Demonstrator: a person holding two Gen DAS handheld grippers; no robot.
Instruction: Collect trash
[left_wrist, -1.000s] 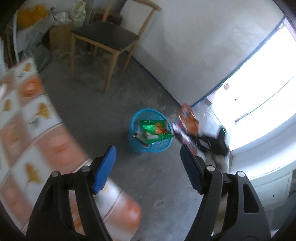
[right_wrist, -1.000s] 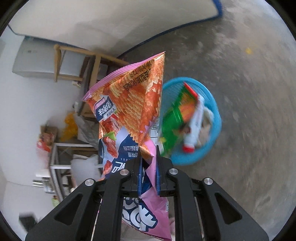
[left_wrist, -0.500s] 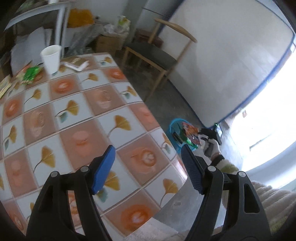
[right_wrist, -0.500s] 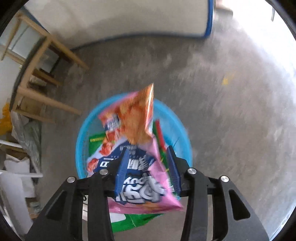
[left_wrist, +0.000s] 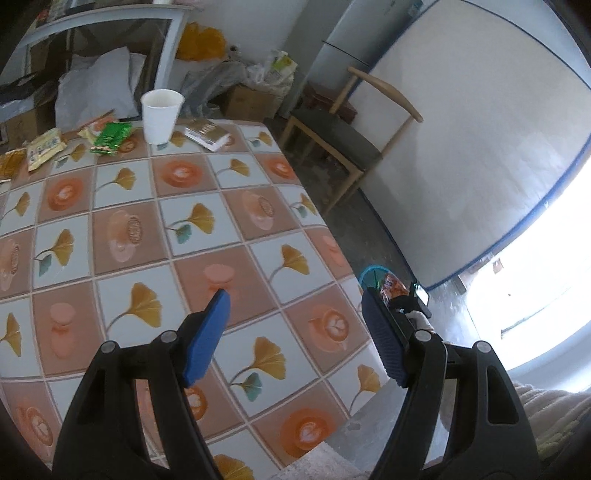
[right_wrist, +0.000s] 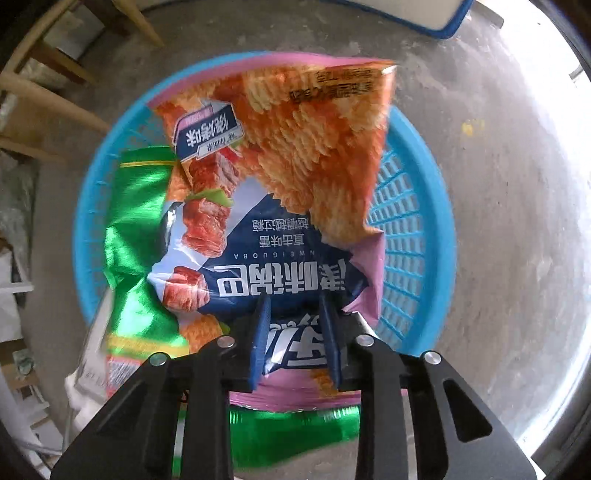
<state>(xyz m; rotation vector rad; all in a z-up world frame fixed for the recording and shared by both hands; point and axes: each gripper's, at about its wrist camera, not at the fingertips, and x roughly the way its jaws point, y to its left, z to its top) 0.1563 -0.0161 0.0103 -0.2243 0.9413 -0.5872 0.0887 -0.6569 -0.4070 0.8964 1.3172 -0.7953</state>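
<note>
**Snack bag over the blue basket**

The orange snack bag (right_wrist: 295, 177) lies over the blue basket (right_wrist: 413, 236) on the floor, atop a green wrapper (right_wrist: 136, 229). The right gripper (right_wrist: 295, 332) points down at it, jaws closing, bag between the pads but not pinched. The left gripper (left_wrist: 295, 339) hangs wide open and empty over the tiled table (left_wrist: 147, 229), where a white cup (left_wrist: 161, 115) stands

The orange snack bag (right_wrist: 295, 177), lying between and beyond the right gripper's (right_wrist: 295, 332) closing jaws, carries upside-down Chinese lettering and the Latin letters "NWEIGUOBA"; wrappers on the table bear no legible print
</note>
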